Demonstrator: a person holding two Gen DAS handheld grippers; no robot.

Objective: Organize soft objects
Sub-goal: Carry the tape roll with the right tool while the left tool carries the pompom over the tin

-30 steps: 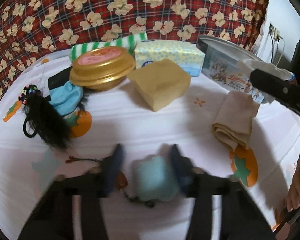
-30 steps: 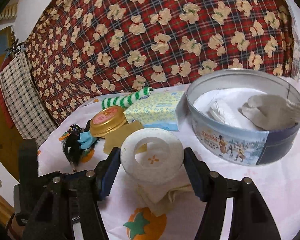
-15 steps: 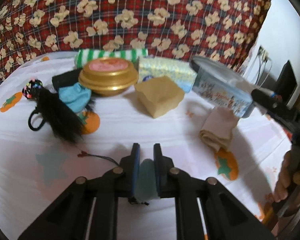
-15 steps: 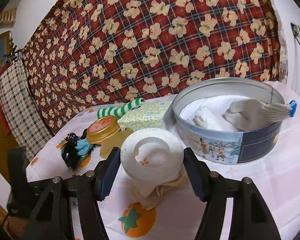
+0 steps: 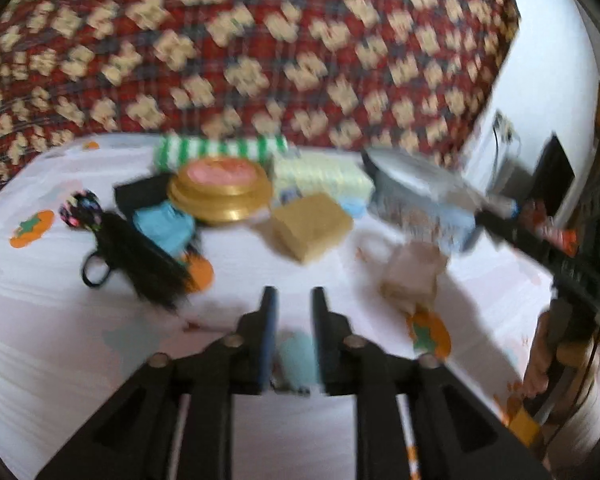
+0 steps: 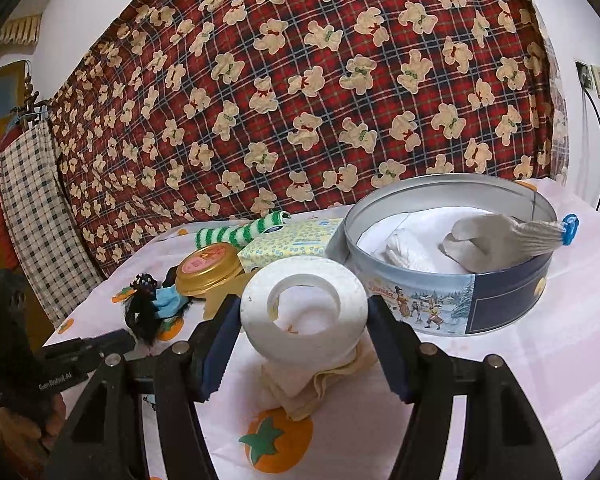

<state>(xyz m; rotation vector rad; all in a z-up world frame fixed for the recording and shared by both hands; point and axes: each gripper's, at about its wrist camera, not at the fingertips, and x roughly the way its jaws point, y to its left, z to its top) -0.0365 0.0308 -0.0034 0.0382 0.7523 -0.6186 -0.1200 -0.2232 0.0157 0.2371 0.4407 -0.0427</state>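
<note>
My left gripper is shut on a small light blue soft pouch, held deep between the fingers above the white cloth. My right gripper is shut on a white tape roll, held above a folded beige cloth on the table. The round cookie tin at the right holds white cloths and a grey knitted glove. The left wrist view is blurred by motion.
On the table lie a black hair tie with fur, a blue cloth, a gold tin lid, a tan sponge block, a tissue pack and a green striped roll. A plaid bear blanket stands behind.
My left gripper closed on the blue pouch and has lifted it and swung, blurring the view. My right gripper has risen slightly with the tape roll.
</note>
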